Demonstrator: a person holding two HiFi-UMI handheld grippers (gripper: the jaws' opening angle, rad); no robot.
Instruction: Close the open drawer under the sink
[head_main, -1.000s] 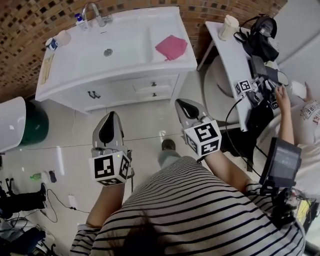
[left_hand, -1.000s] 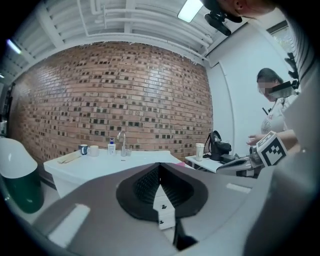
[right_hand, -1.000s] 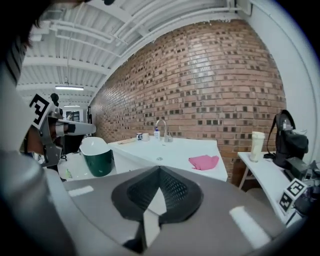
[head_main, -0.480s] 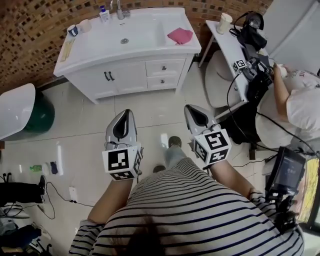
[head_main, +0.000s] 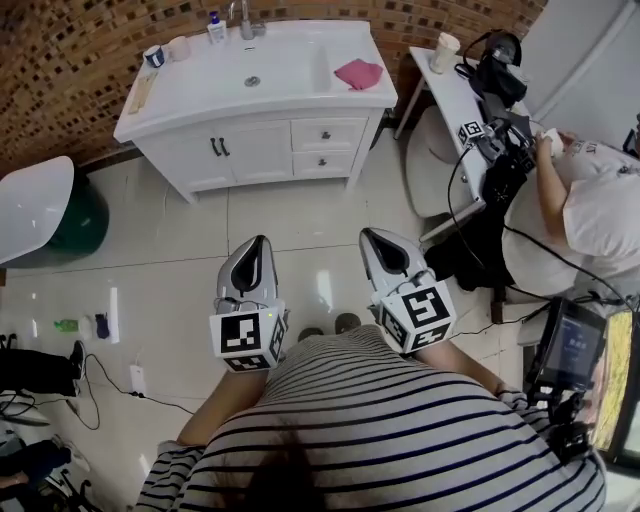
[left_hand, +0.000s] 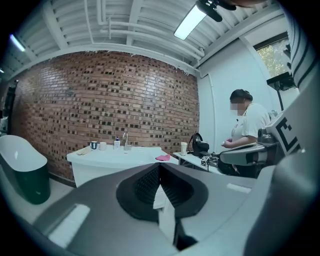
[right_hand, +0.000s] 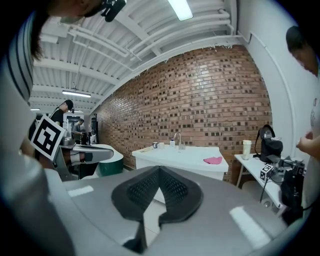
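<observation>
The white sink cabinet (head_main: 250, 150) stands against the brick wall at the top of the head view. Its two small drawers (head_main: 327, 133) on the right side look flush with the front. A pink cloth (head_main: 360, 73) lies on the counter. My left gripper (head_main: 256, 242) and right gripper (head_main: 369, 234) hover over the tiled floor, well short of the cabinet, both shut on nothing. In the left gripper view the cabinet (left_hand: 112, 162) sits far off beyond the left gripper (left_hand: 159, 165). The right gripper view shows the right gripper (right_hand: 159, 169) shut, with the cabinet (right_hand: 182, 160) distant.
A white and green tub (head_main: 45, 215) stands at the left. A side table (head_main: 452, 95) with a cup (head_main: 441, 50), a black bag and cables is at the right, where a seated person (head_main: 590, 205) works. Cables (head_main: 100, 385) lie on the floor at lower left.
The cabinet has drawn farther away and higher in the head view as I stepped back. Both grippers stay shut and sit slightly lower in the picture.
</observation>
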